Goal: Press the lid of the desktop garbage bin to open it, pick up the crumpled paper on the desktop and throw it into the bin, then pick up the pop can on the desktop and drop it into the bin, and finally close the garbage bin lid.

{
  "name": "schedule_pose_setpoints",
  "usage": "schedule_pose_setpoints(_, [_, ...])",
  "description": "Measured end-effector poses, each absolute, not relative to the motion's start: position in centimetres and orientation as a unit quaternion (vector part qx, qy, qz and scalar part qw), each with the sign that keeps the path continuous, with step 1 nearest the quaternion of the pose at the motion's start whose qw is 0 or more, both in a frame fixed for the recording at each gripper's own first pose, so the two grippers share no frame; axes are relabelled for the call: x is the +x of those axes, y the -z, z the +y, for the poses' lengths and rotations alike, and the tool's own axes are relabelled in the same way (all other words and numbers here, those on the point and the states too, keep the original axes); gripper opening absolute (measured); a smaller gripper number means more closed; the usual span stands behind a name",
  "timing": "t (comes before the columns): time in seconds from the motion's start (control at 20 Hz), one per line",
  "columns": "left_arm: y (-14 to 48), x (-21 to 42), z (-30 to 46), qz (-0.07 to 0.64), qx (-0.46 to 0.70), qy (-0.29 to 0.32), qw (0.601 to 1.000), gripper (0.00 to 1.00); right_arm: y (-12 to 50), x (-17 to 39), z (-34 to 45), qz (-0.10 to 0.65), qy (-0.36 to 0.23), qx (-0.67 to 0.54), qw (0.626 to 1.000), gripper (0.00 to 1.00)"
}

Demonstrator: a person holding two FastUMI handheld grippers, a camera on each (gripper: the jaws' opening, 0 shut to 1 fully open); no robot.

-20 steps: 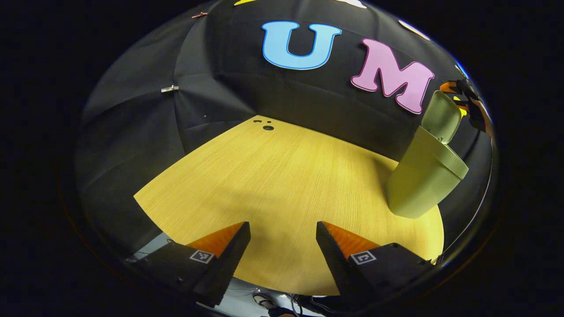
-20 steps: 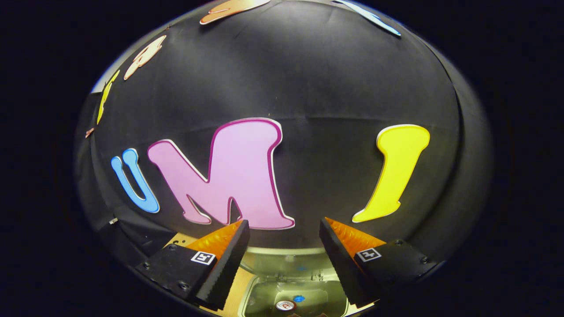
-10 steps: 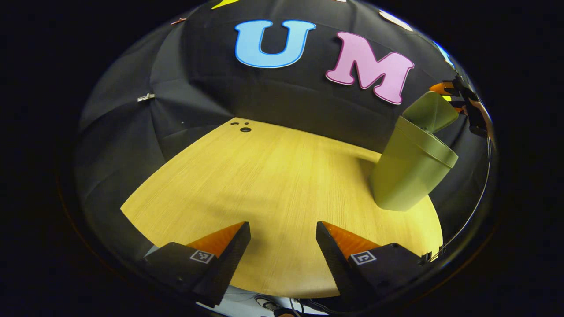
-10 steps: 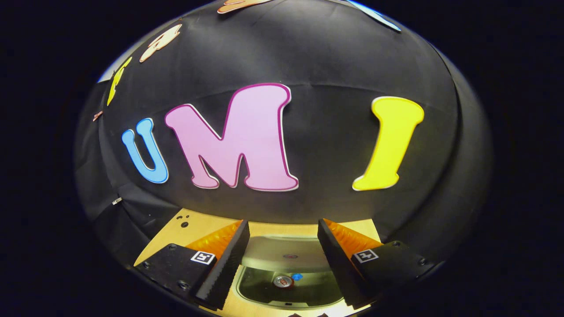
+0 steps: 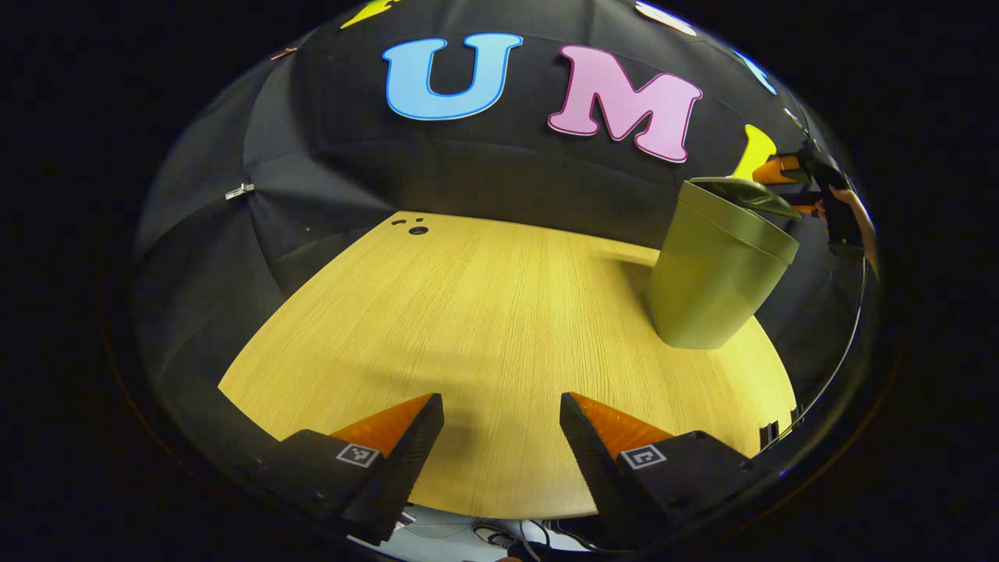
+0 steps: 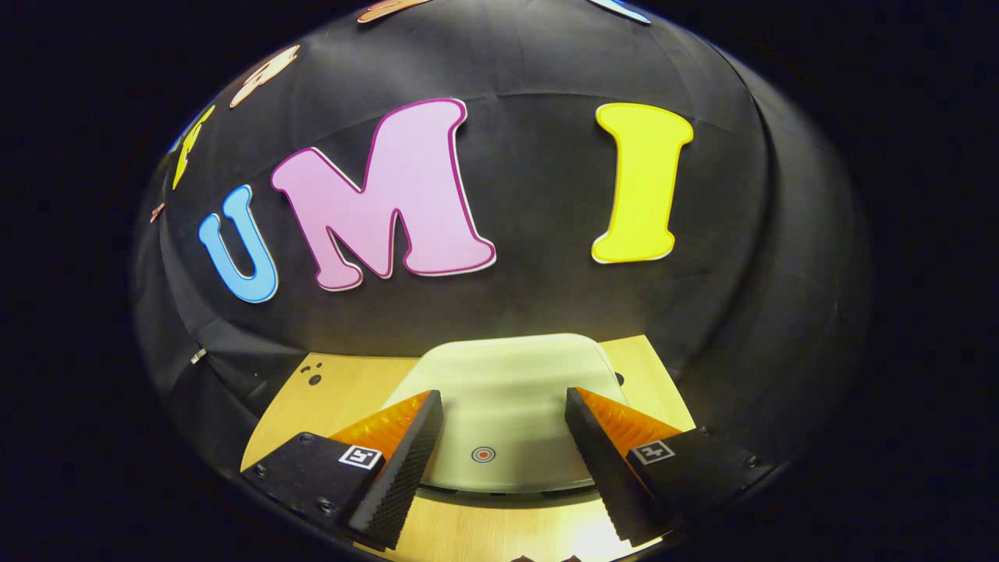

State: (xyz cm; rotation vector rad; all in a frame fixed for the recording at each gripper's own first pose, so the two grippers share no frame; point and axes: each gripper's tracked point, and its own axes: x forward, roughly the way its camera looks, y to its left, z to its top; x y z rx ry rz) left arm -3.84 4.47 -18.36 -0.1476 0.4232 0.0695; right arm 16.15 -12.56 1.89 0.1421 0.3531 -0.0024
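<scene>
The olive-green bin [image 5: 714,273] stands on the wooden table [image 5: 484,312] at the right in the left gripper view. Its lid [image 5: 741,192] lies almost flat on the rim, with a thin gap still showing. My right gripper [image 5: 788,178] hovers just above and behind that lid. In the right gripper view the pale lid [image 6: 507,382], marked with a red dot [image 6: 483,453], spreads under my open right gripper [image 6: 503,425]; whether the fingers touch it I cannot tell. My left gripper [image 5: 502,425] is open over bare table, well left of the bin, holding nothing.
Small holes [image 5: 417,229] mark the table's far left corner. The table's near edge [image 5: 499,511] runs just behind my left fingers. A hand [image 5: 858,226] holds the right gripper at the far right. Black cloth walls close off the back.
The lid swung down from upright to nearly flat, hiding the can that showed inside the bin. My right gripper followed it down. The left gripper's view drifted slightly; its jaws stayed open.
</scene>
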Motion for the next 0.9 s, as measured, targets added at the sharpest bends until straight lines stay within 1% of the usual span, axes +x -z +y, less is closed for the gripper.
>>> schedule_pose_setpoints(0.15, [18.6,-4.1,4.9,0.215,-0.078,-0.039,0.973,0.96,0.3,15.5,-11.9,0.186,0.01,0.057,0.981,0.99])
schedule_pose_setpoints(0.35, [18.6,-4.5,5.6,0.209,-0.073,-0.054,0.974,0.96,0.6,15.3,-12.2,0.16,0.018,0.007,0.987,1.0])
schedule_pose_setpoints(0.45, [18.6,-4.6,5.6,0.21,-0.071,-0.059,0.973,0.96,0.9,15.5,-11.7,0.151,0.005,0.009,0.988,1.0])
schedule_pose_setpoints(0.65, [18.5,-4.4,4.9,0.214,-0.082,-0.062,0.971,0.96,1.2,15.7,-11.7,0.14,0.0,0.009,0.99,1.0])
schedule_pose_setpoints(0.9, [16.1,-2.2,3.2,0.192,-0.088,-0.066,0.975,0.96,1.4,15.8,-11.7,0.113,-0.011,0.001,0.993,1.0])
